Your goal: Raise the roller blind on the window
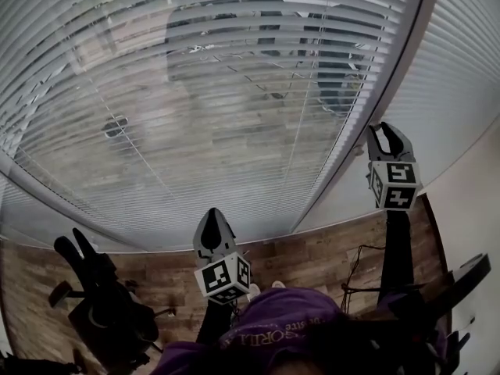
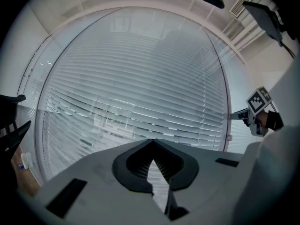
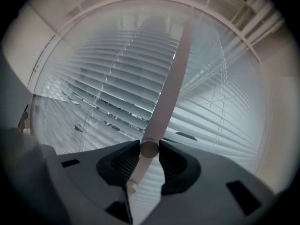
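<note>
Wand [image 3: 171, 83] of blind [image 1: 234, 116] clamped in right tongs [image 3: 150, 150], likely so it can be twisted. Left tongs [image 2: 152, 142] pressed together, empty, held back as spare.

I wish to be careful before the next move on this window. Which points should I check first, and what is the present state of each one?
1. Right gripper closed on the white wand: ok, both pads sit against its sides.
2. Grip placed near the wand's lower end: ok.
3. Left gripper free for another job: ok, its jaws are together with nothing between them.
4. Blind raised: not ok, the slats hang down over the whole window.
5. Lift cord found: cannot tell, no view shows clearly which cord raises the blind.
</note>
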Demonstrator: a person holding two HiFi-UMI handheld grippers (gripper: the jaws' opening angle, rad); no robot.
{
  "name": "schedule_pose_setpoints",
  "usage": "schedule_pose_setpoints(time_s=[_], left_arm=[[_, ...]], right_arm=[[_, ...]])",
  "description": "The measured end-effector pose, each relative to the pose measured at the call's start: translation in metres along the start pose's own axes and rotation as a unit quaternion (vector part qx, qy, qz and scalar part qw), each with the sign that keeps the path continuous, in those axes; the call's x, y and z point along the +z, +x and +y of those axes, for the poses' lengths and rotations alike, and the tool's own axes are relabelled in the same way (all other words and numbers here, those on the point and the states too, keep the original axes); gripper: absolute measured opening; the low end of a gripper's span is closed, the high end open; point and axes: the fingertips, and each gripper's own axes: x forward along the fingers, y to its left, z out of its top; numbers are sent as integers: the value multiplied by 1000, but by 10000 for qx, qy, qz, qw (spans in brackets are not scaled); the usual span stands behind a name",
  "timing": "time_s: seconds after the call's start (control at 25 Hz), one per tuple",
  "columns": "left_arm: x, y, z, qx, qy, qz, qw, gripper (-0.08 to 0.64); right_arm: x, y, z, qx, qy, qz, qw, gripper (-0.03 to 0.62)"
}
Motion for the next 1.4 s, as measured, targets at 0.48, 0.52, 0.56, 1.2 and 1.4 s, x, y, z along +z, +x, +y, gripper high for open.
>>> schedule_pose_setpoints(time_s=[0.48, 0.52, 0.56, 1.2, 1.4], left_arm=[[9, -2, -1, 106, -95, 79, 9999, 0], [7, -1, -1, 98, -86, 80, 9999, 0], [6, -1, -2, 89, -80, 74, 9999, 0], [13, 0, -7, 21, -29, 76, 10000, 0], [14, -1, -8, 12, -11, 75, 10000, 0]], right_arm=[[10, 2, -5, -186, -141, 58, 9997, 124], [8, 2, -6, -153, 40, 52, 9999, 124], [7, 3, -6, -112, 250, 47, 9996, 124], [6, 4, -13, 232, 1868, 103, 9821, 124], [5, 4, -15, 271, 2136, 158, 9764, 124]])
